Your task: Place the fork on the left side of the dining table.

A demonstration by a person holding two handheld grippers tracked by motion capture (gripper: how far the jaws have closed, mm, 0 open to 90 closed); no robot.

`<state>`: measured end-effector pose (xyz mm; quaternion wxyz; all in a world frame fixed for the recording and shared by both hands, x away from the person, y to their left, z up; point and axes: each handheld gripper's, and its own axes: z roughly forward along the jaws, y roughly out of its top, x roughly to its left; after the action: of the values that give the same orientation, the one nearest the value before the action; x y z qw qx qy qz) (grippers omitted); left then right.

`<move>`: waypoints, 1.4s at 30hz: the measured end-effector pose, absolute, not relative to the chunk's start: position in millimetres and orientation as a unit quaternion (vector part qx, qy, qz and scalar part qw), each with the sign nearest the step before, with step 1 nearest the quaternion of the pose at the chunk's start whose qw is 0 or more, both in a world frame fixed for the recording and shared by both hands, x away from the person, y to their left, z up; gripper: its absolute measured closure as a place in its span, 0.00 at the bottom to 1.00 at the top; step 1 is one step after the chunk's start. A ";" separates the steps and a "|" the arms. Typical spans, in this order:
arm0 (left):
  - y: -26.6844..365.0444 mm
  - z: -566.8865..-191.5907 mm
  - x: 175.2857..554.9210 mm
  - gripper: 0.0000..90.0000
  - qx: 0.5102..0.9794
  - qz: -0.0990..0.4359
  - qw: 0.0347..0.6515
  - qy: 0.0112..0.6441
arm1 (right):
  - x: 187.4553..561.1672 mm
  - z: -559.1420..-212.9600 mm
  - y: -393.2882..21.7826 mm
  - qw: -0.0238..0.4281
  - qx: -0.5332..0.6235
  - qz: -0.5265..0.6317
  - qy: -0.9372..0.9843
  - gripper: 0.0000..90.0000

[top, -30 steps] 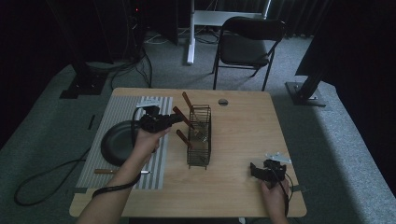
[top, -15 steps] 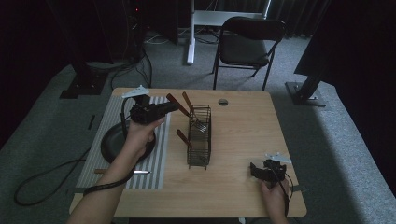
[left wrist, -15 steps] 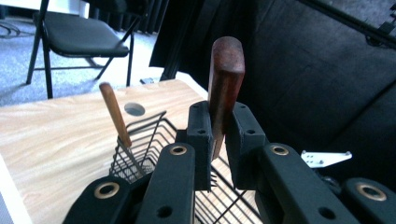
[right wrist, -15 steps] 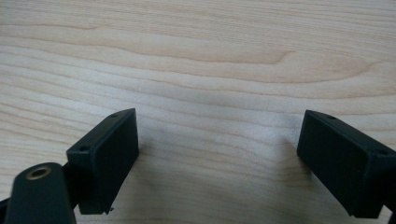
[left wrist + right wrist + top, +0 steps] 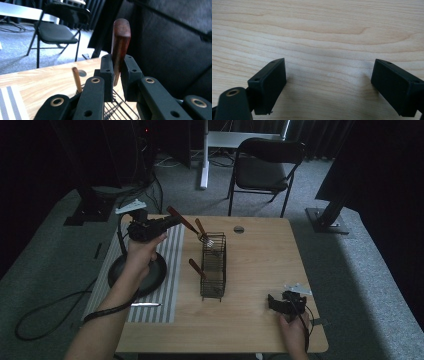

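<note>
At the upper left of the high view, the left tongs (image 5: 167,223) are clamped on the wooden handle of a utensil (image 5: 181,219), held raised beside the top of the wire basket (image 5: 213,266) at the centre of the tabletop (image 5: 260,270). Two more wooden-handled utensils stand in that basket. At the lower right, the right tongs (image 5: 274,302) rest on the wood with their jaws spread wide, nothing between them.

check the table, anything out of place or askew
One wooden-handled utensil pokes out of the wire caddy's side at a slant. A lone metal utensil lies on the striped mat, apart from the rest.
</note>
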<state>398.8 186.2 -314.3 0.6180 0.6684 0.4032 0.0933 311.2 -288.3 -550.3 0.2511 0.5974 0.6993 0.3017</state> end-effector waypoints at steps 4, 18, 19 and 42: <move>197.3 -317.7 400.0 0.90 0.660 0.101 0.617 0.417 | 311.2 -550.3 -288.3 0.251 0.597 0.302 0.699 0.14; 252.1 -338.7 408.6 0.90 0.607 0.137 0.614 0.485 | 311.2 -550.3 -288.2 0.251 0.598 0.302 0.699 0.14; 254.9 -339.9 408.8 0.90 0.604 0.142 0.612 0.490 | 311.2 -550.3 -288.2 0.251 0.598 0.301 0.699 0.14; 296.1 -398.5 432.4 0.90 0.505 0.170 0.594 0.602 | 311.2 -550.4 -288.2 0.251 0.598 0.301 0.699 0.14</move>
<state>432.4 296.1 -398.5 0.5945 0.5051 0.6022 0.1699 311.2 -288.2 -550.4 0.2509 0.5976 0.6994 0.3014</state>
